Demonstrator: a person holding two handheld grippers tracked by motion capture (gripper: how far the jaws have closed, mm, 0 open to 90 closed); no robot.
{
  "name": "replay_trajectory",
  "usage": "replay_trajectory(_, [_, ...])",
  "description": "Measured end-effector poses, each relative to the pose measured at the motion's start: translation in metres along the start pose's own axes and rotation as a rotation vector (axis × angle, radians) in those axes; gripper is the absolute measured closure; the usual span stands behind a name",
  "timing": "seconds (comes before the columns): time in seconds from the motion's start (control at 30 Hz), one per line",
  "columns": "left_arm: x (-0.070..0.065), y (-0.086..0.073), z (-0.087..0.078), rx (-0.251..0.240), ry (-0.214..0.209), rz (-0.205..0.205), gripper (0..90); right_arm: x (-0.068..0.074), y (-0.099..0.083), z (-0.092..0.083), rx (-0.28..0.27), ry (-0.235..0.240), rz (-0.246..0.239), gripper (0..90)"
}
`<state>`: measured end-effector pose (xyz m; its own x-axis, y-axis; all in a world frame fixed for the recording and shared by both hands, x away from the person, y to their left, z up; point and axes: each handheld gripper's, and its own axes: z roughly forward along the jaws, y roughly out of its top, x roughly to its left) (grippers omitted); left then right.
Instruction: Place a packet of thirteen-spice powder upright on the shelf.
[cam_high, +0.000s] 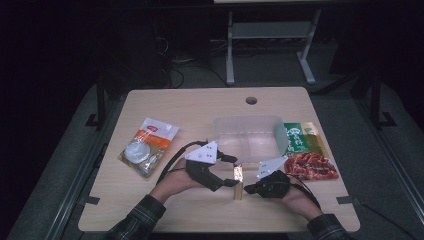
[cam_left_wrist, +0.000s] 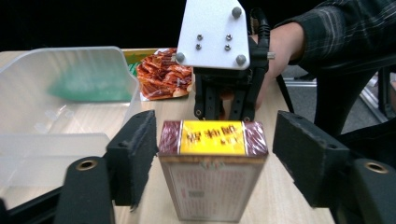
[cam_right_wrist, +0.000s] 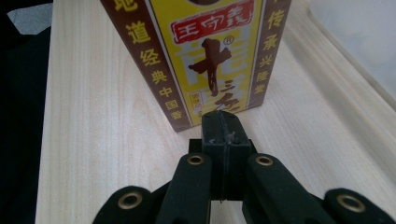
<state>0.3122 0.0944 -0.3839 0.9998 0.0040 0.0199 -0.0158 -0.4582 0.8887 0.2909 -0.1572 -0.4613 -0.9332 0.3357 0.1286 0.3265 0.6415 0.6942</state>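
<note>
A small yellow-and-maroon box (cam_high: 238, 192) stands upright on the table's front middle. My left gripper (cam_high: 233, 181) reaches in from the left. In the left gripper view the box (cam_left_wrist: 212, 186) stands between its spread pads (cam_left_wrist: 135, 151); the left pad is at the box's side and a gap shows at the right pad, so the gripper (cam_left_wrist: 217, 140) is open. My right gripper (cam_high: 248, 189) comes from the right and is shut with nothing in it. In its own view its closed tips (cam_right_wrist: 225, 122) sit at the foot of the box's printed face (cam_right_wrist: 205, 56).
A clear plastic container (cam_high: 247, 120) stands just behind the grippers. A snack bag with orange print (cam_high: 149, 146) lies at the left. A green packet of red dried meat (cam_high: 307, 150) lies at the right. A round cable hole (cam_high: 251, 100) is near the far edge.
</note>
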Motion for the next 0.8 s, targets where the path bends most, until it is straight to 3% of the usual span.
replay_trajectory(0.2, [0.0,-0.008,-0.009,0.008,0.018,-0.039,26.2,0.0,-0.001,-0.005,-0.013,-0.001,0.02,90.0])
replay_trajectory(0.23, [0.0,-0.008,-0.009,0.008,0.018,-0.039,25.7,-0.002,-0.001,-0.007,-0.015,-0.01,0.003,89.9])
replay_trajectory(0.27, [-0.001,-0.01,-0.009,0.01,0.02,-0.043,25.0,-0.001,-0.001,-0.009,-0.028,-0.007,0.027,88.6])
replay_trajectory(0.4, [-0.005,-0.022,-0.015,0.047,0.042,-0.074,23.3,-0.003,-0.003,-0.014,-0.035,-0.015,0.03,82.5])
replay_trajectory(0.53, [-0.01,-0.044,-0.026,0.114,0.078,-0.126,20.8,-0.006,-0.004,-0.021,-0.036,-0.009,0.014,66.3])
replay_trajectory(0.6, [-0.013,-0.053,-0.03,0.139,0.088,-0.149,20.0,-0.005,-0.004,-0.024,-0.047,0.006,0.031,57.5])
replay_trajectory(0.8, [-0.022,-0.073,-0.04,0.183,0.138,-0.204,18.5,-0.007,-0.005,-0.034,-0.074,-0.004,0.005,41.8])
